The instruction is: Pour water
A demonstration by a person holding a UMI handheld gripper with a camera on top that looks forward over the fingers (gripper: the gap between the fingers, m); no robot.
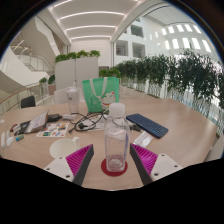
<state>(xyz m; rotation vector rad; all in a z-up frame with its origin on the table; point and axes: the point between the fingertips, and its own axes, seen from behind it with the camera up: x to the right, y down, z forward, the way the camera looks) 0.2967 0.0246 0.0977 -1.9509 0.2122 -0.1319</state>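
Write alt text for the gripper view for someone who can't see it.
A clear plastic water bottle stands upright on a red coaster between the open gripper fingers, with a gap at each side. Beyond it on the wooden table lie a dark phone, a green bag and cables, with a row of plants behind.

no legible text, labels or signs

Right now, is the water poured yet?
Not yet. The bottle stands upright on a red coaster with its cap on, so nothing looks done. The claw is open, with the bottle between its fingers, and is not gripping it. Grabbing, opening and pouring are all left. I cannot pick out a cup to pour into.
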